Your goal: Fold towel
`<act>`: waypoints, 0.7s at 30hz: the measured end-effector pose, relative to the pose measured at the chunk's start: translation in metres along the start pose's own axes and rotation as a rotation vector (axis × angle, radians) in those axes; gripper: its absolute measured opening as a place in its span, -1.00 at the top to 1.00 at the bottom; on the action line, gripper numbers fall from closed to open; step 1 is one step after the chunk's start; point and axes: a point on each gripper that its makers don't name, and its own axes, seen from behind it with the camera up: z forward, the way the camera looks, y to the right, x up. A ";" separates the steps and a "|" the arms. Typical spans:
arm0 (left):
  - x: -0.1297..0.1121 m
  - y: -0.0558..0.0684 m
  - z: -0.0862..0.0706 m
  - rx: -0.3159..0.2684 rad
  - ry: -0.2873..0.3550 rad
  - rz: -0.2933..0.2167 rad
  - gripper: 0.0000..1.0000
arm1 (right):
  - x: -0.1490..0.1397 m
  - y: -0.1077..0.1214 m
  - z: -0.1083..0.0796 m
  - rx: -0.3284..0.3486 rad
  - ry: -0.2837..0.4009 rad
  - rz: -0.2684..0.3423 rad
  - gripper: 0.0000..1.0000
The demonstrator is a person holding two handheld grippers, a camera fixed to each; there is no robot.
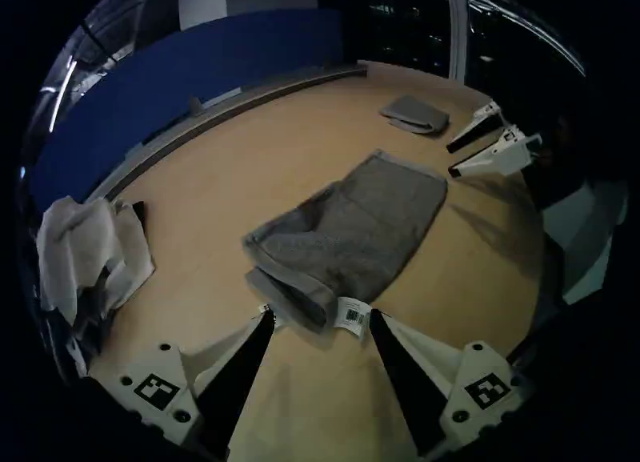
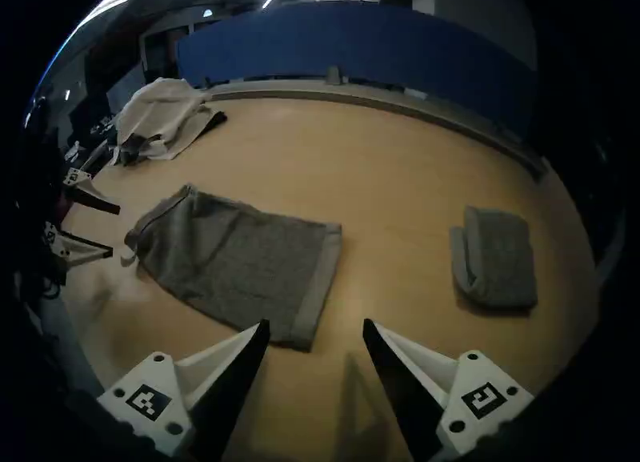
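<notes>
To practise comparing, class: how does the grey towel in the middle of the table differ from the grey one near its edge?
The middle towel lies spread open, one end rumpled; the edge towel is folded into a compact bundle. The middle towel covers far more of the table than the edge towel. Both are grey cloth resting on that same wooden top.

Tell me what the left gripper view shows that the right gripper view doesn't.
Left gripper view: the right gripper across the light wooden table, fingers apart, and the doubled-over near end of the spread grey terry towel. Right gripper view: the left gripper at the picture's left edge, fingers apart. Shared: that towel, a small folded grey towel, a crumpled white cloth pile, the blue divider panel, the table.
</notes>
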 end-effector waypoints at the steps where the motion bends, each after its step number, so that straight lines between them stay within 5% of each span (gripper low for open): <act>1: 0.001 0.000 -0.003 0.006 0.006 -0.016 -0.83 | -0.002 0.000 0.001 0.001 -0.005 -0.002 -0.76; 17: -0.006 0.001 -0.029 0.078 0.041 -0.154 -0.94 | -0.018 -0.011 0.018 0.043 -0.060 -0.057 -0.42; 21: -0.008 0.001 -0.031 0.085 0.047 -0.175 -0.94 | -0.021 -0.016 0.021 0.059 -0.073 -0.085 -0.06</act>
